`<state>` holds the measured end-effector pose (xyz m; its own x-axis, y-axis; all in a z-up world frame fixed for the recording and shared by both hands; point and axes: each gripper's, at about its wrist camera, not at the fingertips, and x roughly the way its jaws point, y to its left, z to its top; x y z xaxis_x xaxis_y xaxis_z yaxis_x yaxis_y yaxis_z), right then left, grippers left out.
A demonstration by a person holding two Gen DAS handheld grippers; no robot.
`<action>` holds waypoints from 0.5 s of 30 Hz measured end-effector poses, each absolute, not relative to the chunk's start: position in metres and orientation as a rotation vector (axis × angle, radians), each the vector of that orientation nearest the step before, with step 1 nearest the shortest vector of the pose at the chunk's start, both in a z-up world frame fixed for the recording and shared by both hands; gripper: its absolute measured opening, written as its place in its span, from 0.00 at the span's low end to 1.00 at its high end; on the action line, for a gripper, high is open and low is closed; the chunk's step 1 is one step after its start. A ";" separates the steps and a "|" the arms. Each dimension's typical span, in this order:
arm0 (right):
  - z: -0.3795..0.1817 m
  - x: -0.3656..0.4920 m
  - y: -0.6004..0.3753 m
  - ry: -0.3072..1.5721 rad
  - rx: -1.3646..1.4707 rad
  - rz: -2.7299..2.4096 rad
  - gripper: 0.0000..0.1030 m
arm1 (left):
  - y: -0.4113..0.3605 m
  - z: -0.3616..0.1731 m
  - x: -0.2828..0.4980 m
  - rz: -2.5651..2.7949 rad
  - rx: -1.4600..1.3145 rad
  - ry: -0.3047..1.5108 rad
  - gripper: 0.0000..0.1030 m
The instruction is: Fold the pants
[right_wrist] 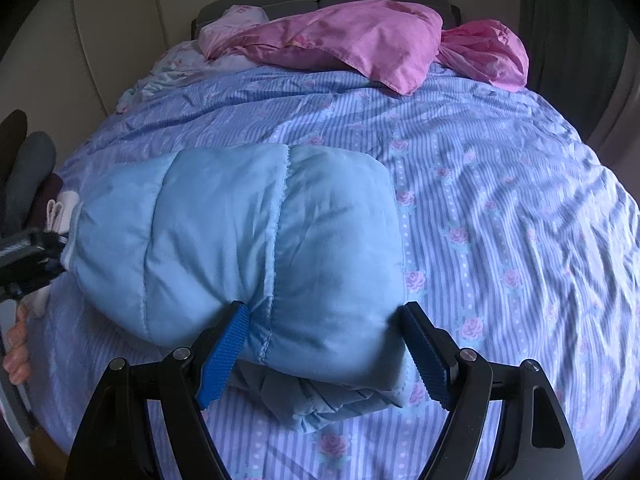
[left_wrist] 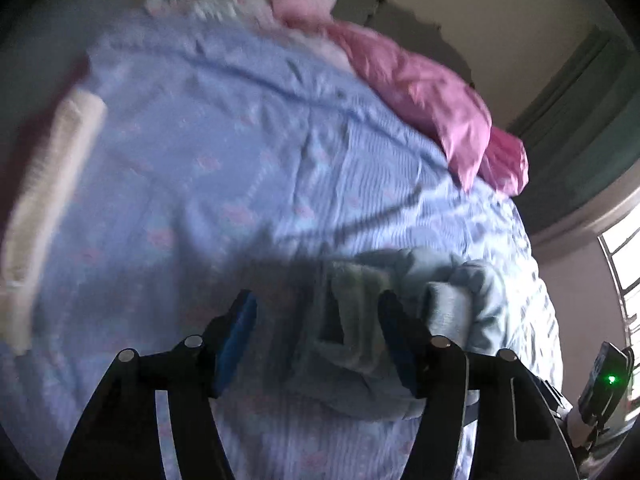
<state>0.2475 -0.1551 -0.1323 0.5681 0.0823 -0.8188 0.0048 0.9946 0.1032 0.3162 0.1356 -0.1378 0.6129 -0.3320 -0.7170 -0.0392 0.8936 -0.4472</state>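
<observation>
While left view blurs, right view shows pants [right_wrist: 240,236] folded on bedspread [right_wrist: 500,200].

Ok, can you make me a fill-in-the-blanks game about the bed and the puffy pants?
1. The folded pants are light ____.
2. The crumpled cloth near the headboard is ____.
3. The bedspread has stripes and little pink ____.
4. The right gripper has the pants ____ its fingers.

Missing words: blue; pink; roses; between
</observation>
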 end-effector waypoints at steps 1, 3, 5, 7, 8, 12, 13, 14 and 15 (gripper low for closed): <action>-0.132 0.247 -0.155 0.965 0.101 0.047 0.77 | 0.135 -0.131 0.309 -0.177 -0.448 0.879 0.69; -0.130 0.246 -0.154 0.958 0.104 0.054 0.77 | 0.133 -0.122 0.299 -0.211 -0.489 0.863 0.75; -0.126 0.244 -0.155 0.942 0.111 0.063 0.77 | 0.129 -0.119 0.292 -0.245 -0.549 0.867 0.87; -0.118 0.240 -0.160 0.900 0.145 0.072 0.77 | 0.127 -0.120 0.286 -0.266 -0.626 0.867 0.90; -0.109 0.235 -0.165 0.841 0.180 0.055 0.78 | 0.126 -0.123 0.285 -0.268 -0.667 0.880 0.91; -0.085 0.225 -0.185 0.691 0.278 0.023 0.99 | 0.122 -0.145 0.287 -0.240 -0.811 0.965 0.92; -0.085 0.226 -0.189 0.693 0.297 0.020 0.99 | 0.120 -0.149 0.288 -0.238 -0.829 0.985 0.92; -0.087 0.228 -0.193 0.703 0.310 0.010 0.99 | 0.115 -0.154 0.288 -0.246 -0.855 0.999 0.92; -0.092 0.232 -0.197 0.728 0.325 -0.005 0.99 | 0.111 -0.157 0.287 -0.265 -0.882 1.013 0.92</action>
<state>0.2317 -0.1970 -0.0919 0.7489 0.1081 -0.6538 0.1164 0.9498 0.2904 0.2874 0.1113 -0.1573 0.5323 -0.5706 -0.6254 -0.1914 0.6385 -0.7455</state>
